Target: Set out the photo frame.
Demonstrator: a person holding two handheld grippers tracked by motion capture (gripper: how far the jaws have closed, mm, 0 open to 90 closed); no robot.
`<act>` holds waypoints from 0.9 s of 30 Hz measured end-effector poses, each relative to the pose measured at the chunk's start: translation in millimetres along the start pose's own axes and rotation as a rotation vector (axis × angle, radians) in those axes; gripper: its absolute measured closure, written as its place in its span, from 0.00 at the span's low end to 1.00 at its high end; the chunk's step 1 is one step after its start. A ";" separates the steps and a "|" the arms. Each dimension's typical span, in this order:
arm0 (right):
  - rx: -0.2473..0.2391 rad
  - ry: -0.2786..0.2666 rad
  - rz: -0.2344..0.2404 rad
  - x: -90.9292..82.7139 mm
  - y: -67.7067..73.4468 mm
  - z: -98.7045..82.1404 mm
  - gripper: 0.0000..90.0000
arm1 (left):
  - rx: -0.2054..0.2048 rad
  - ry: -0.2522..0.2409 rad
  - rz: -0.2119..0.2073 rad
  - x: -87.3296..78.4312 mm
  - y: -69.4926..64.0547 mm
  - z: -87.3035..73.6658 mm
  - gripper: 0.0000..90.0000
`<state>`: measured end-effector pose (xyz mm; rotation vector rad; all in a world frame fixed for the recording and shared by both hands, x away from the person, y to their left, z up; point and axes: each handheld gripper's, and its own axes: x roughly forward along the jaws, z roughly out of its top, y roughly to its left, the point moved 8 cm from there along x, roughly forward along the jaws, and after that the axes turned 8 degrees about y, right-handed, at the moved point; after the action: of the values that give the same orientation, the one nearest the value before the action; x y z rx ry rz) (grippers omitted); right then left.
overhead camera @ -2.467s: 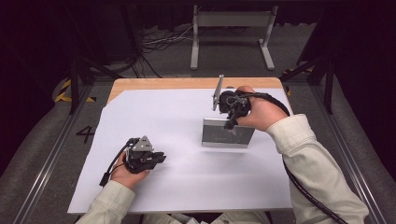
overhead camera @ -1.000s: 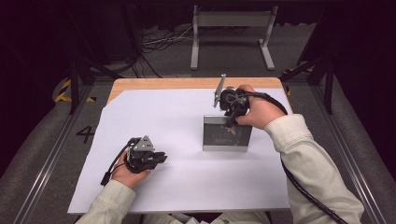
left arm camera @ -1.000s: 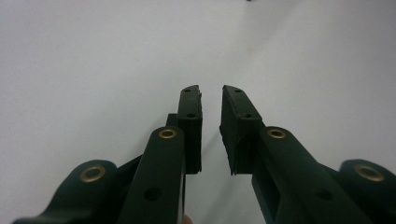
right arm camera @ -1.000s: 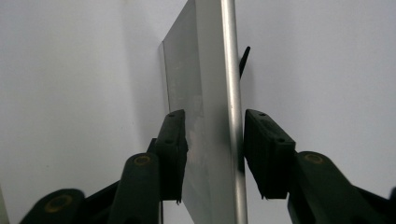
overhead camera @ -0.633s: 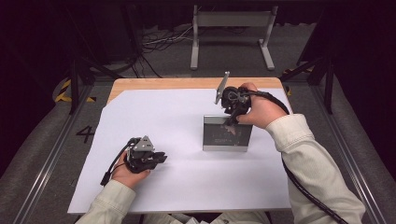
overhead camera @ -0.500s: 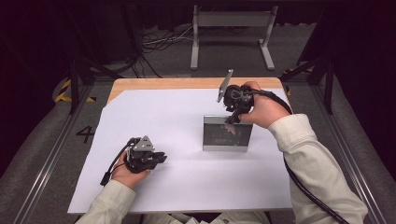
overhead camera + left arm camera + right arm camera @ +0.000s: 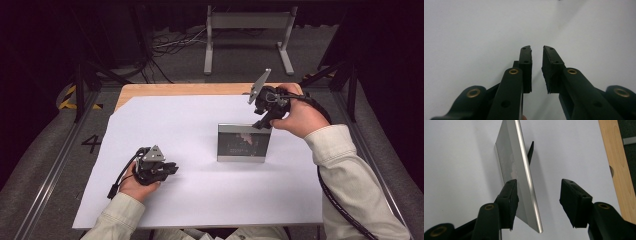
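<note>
A silver picture frame (image 7: 243,142) stands upright on the white paper (image 7: 175,115), propped by a black back stand (image 7: 530,151). My right gripper (image 7: 262,122) hovers just above and behind the frame's upper right corner. Its jaws have just been opening and now stand open. In the right gripper view the frame's thin edge (image 7: 524,162) runs up between the jaws of the gripper (image 7: 538,182), close to the left pad (image 7: 510,195), which does not press on it. My left gripper (image 7: 170,167) rests on the paper at the near left. Its jaws (image 7: 537,50) are slightly apart with nothing between them.
The paper covers a wooden tabletop whose edge (image 7: 175,89) shows at the back and at the right (image 7: 614,157). A metal stand (image 7: 247,20) and cables lie on the floor beyond. A "4" marking (image 7: 92,144) is on the floor at the left.
My right gripper has lifted up and back from the frame's top edge, and its jaws have spread. The frame stays standing. The left gripper has not moved.
</note>
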<state>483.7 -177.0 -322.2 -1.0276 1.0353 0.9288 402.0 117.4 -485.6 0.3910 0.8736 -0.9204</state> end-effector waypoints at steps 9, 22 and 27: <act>0.041 -0.032 -0.010 -9.1 -3.2 -18.2 0.53 | -0.001 0.002 -0.002 0.3 0.5 0.5 0.87; 0.104 -0.043 -0.022 -16.0 -7.4 -48.9 0.53 | -0.003 0.002 0.004 1.2 3.9 1.0 0.87; 0.125 -0.049 -0.027 -17.9 -10.4 -60.8 0.53 | -0.004 0.004 0.007 1.3 5.0 0.7 0.87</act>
<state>475.5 -240.0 -313.4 -0.9084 1.0241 0.8525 406.8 119.1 -486.5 0.3925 0.8774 -0.9118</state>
